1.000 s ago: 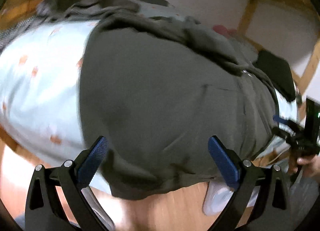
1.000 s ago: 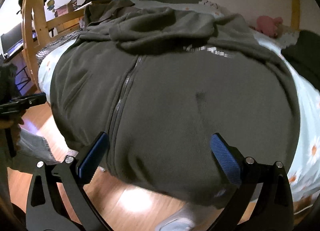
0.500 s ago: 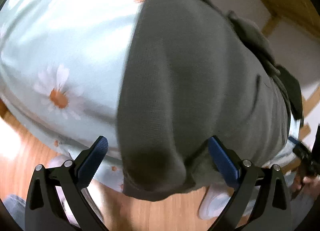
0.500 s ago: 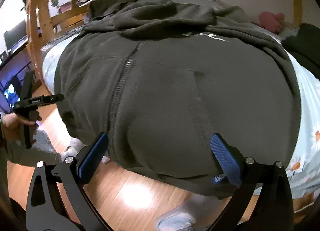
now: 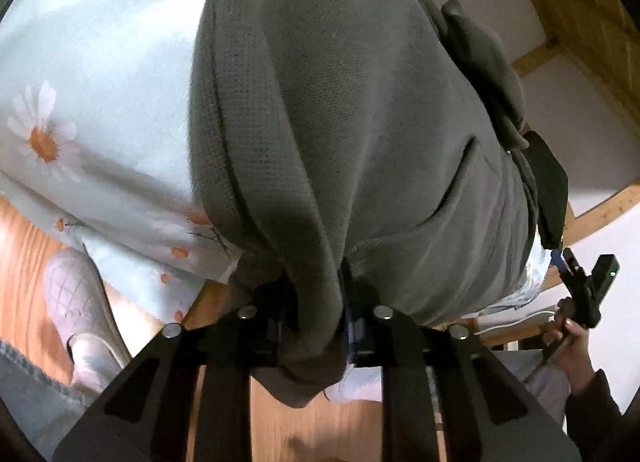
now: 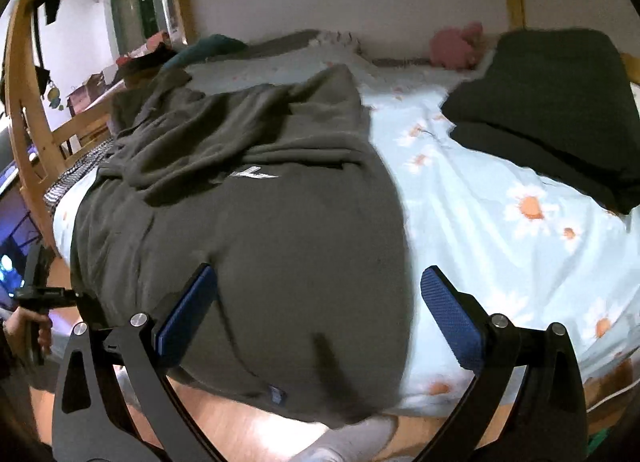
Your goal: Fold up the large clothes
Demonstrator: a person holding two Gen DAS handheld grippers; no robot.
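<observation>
A large grey zip hoodie (image 6: 240,242) lies spread on the bed, its hem hanging over the near edge. In the left wrist view a fold of the hoodie (image 5: 360,102) at its lower left corner is bunched between the jaws of my left gripper (image 5: 316,282). The jaws are closing and pinch the cloth, which hides the pads. My right gripper (image 6: 320,270) stands open above the hoodie's lower right corner, its left pad over the cloth and its right pad over the sheet, with nothing gripped. A hand holds that right gripper (image 5: 580,282) at the far right.
The pale blue daisy sheet (image 6: 500,222) covers the bed. A dark folded garment (image 6: 552,110) and a pink plush toy (image 6: 456,46) lie at the back right. A wooden bed frame (image 6: 24,122) rises on the left. A slipper (image 5: 76,302) stands on the wooden floor.
My left gripper sank to the hoodie's corner and went from wide open to pinching the hem. My right gripper slid right along the hem, bringing the sheet into view.
</observation>
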